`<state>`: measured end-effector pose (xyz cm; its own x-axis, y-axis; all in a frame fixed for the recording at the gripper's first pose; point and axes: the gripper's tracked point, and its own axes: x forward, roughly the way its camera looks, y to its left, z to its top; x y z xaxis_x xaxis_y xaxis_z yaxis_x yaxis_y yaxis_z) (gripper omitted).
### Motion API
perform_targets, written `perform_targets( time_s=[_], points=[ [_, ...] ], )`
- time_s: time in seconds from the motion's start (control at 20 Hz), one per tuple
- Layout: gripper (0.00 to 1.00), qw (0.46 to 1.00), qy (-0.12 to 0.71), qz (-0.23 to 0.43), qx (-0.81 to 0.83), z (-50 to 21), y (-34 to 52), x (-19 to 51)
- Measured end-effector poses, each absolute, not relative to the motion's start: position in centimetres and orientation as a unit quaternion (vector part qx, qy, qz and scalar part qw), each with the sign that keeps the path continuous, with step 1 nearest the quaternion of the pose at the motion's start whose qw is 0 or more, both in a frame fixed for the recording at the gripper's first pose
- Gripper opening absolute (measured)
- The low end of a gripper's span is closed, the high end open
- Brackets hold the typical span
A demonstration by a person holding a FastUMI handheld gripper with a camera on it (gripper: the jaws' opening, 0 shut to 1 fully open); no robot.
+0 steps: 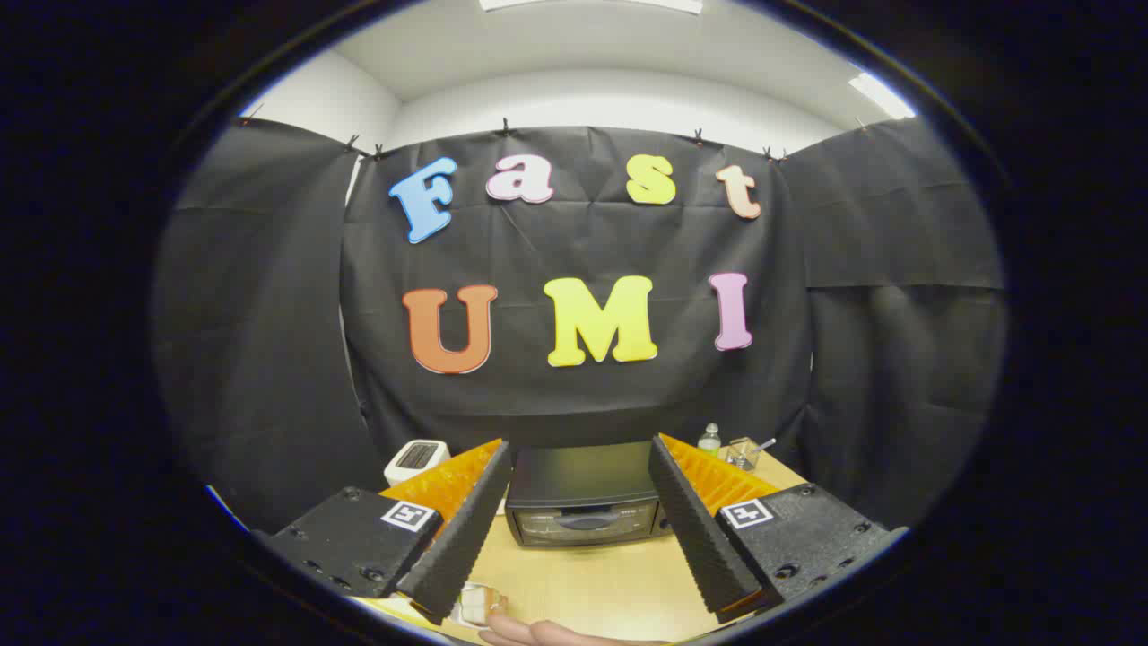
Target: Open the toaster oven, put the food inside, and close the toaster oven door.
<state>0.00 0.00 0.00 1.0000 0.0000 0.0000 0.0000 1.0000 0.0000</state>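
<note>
A dark toaster oven stands on the wooden table, beyond my fingers and framed between them. Its door is closed, with the handle across the front. My gripper is open, held well above the table, with nothing between the fingers. Below the left finger, near the table's front edge, lies a pale piece of food on a small plate. A person's hand rests on the table just right of it.
A white pop-up toaster sits at the back left of the table. At the back right stand a small clear bottle and a glass cup with a utensil in it. Black cloth walls the booth.
</note>
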Motion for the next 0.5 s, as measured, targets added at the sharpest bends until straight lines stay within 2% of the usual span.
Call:
perform_targets(
  time_s=[0.5],
  points=[
    [1.00,1.000,-0.005,-0.015,-0.005,-1.1,-1.3,3.3]
  ],
)
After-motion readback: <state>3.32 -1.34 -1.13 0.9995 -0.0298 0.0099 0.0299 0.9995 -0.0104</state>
